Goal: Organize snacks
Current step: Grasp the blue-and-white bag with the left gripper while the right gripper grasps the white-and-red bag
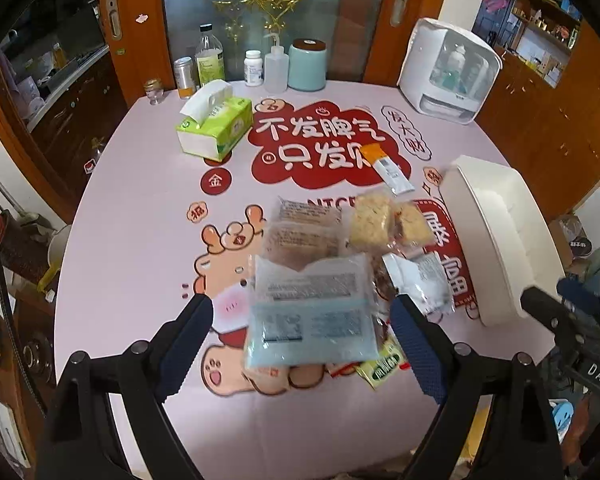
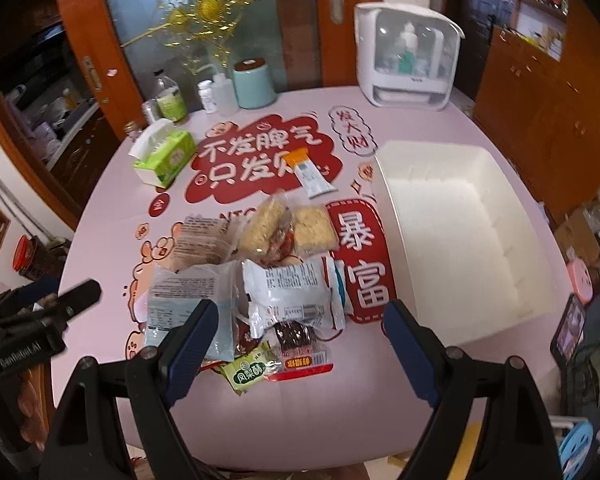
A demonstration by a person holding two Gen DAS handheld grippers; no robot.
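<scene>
Lying mid-frame on the table [image 2: 100, 208]: snack pile [image 2: 260, 276]; white bin [image 2: 456, 240] at right. Left gripper [image 1: 302, 320] and right gripper [image 2: 300, 328] both spread apart, holding nothing.

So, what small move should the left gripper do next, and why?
Probably lower the left gripper onto the pale blue packet and close. Its jaws are open with the packet framed between them, not gripped, and the white bin is empty.
</scene>
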